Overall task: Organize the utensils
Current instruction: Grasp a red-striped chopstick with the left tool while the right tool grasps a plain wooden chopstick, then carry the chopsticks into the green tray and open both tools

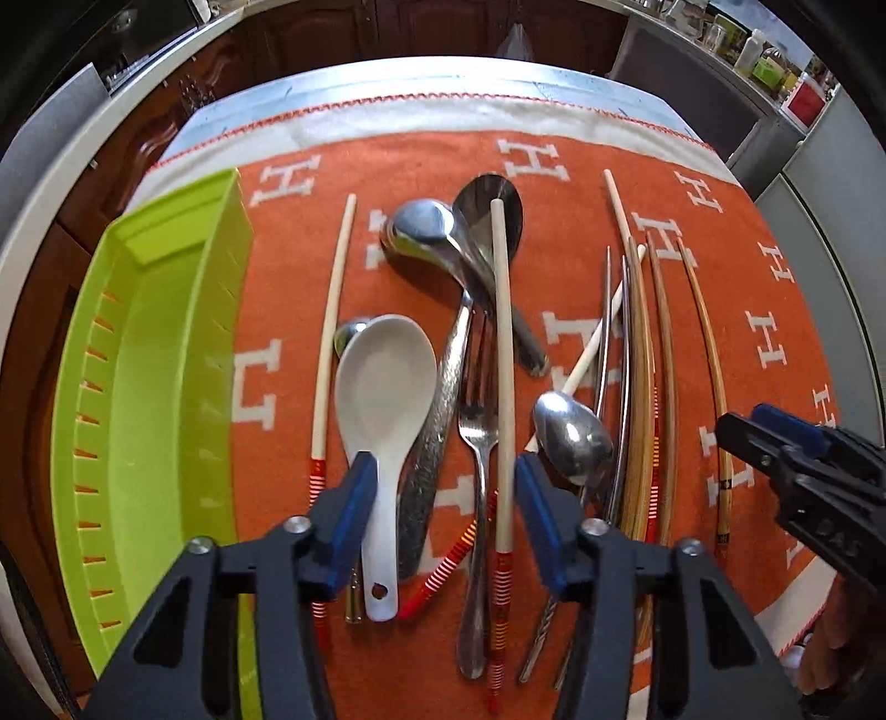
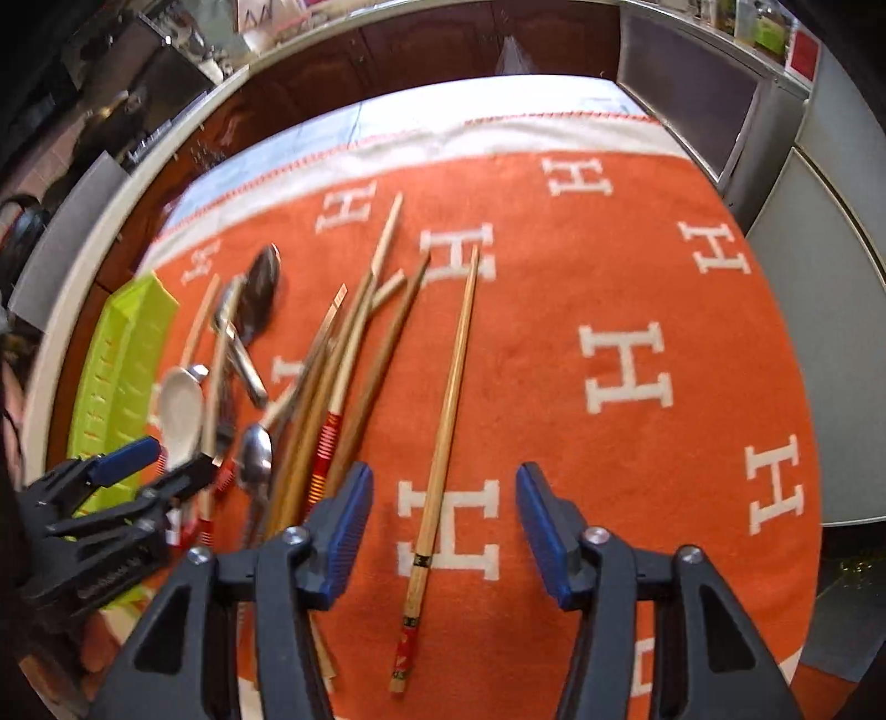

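Observation:
A pile of utensils lies on an orange cloth (image 1: 747,288): a white ceramic spoon (image 1: 382,382), metal spoons (image 1: 421,227), a fork (image 1: 477,437), pale chopsticks (image 1: 503,354) with red-striped ends and brown chopsticks (image 1: 662,343). My left gripper (image 1: 443,498) is open above the white spoon's handle, the fork and a pale chopstick. My right gripper (image 2: 443,520) is open over a lone brown chopstick (image 2: 443,443) lying apart from the pile; it also shows in the left wrist view (image 1: 775,437). The left gripper shows in the right wrist view (image 2: 149,465).
A lime green slotted tray (image 1: 160,376) stands at the cloth's left edge, also seen in the right wrist view (image 2: 124,360). Dark wooden cabinets (image 1: 343,33) and a counter lie beyond the table. A grey cabinet (image 2: 819,387) stands at the right.

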A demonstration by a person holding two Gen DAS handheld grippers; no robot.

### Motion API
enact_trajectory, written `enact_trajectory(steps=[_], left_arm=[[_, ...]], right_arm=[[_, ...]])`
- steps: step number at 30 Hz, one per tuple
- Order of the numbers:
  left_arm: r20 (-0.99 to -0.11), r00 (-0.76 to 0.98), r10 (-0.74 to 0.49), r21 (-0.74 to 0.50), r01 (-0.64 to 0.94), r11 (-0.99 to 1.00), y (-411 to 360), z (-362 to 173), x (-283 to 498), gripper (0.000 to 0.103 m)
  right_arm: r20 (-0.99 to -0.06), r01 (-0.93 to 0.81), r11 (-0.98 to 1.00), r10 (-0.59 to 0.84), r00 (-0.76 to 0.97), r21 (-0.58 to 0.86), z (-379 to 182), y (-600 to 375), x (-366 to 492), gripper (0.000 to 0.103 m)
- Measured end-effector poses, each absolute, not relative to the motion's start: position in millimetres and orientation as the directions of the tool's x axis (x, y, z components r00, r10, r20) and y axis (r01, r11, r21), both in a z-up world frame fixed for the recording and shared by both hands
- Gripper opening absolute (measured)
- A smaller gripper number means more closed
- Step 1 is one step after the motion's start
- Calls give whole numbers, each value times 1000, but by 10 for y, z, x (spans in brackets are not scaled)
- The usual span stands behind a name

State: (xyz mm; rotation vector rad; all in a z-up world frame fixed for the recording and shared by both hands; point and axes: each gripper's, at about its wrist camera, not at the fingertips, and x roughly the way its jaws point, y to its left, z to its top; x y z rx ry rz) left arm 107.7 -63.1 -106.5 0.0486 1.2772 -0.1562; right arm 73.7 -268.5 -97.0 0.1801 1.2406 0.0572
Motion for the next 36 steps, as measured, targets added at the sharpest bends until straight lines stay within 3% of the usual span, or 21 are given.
enact_trajectory(steps=[3, 10, 11, 12, 13, 14, 22, 32, 36], left_arm=[[-954, 278, -109, -74, 134, 988, -591, -1099, 1054, 39], [-954, 281, -100, -63, 136, 989, -626, -1141, 1022, 39], [-955, 282, -96, -58, 139, 989, -634, -1127, 1026, 39], [-954, 285, -92, -52, 143, 988, -637, -1119, 1020, 28], [-954, 285, -96, -54, 150, 987, -649, -1109, 1030, 10], [-953, 278, -116, -72, 163, 984, -675, -1109, 1029, 7], [-935, 334, -119, -60, 181, 982, -707, -921, 953, 4], [-883, 424, -200, -136, 176, 975, -356, -199, 706, 4], [-849, 511, -136, -95, 106, 990, 3, 154, 634, 4]], right_arm=[[-936, 46, 992, 92, 341, 114, -1016, -2635, 708, 31], [-925, 8, 1000, -3, 380, 0, -1041, -2485, 654, 29], [-923, 10, 1000, -5, 385, -1, -1041, -2482, 647, 25], [-921, 14, 1000, -3, 391, 3, -1040, -2486, 639, 14], [-921, 22, 1000, -2, 390, 7, -1028, -2502, 653, 8], [-921, 31, 999, 2, 390, 16, -1024, -2518, 658, 7], [-916, 63, 983, 136, 378, 172, -1020, -2676, 584, 6], [-871, 53, 953, 249, 423, 298, -599, -2666, 321, 6], [-841, -14, 937, 319, 436, 348, -319, -2514, 253, 6]])
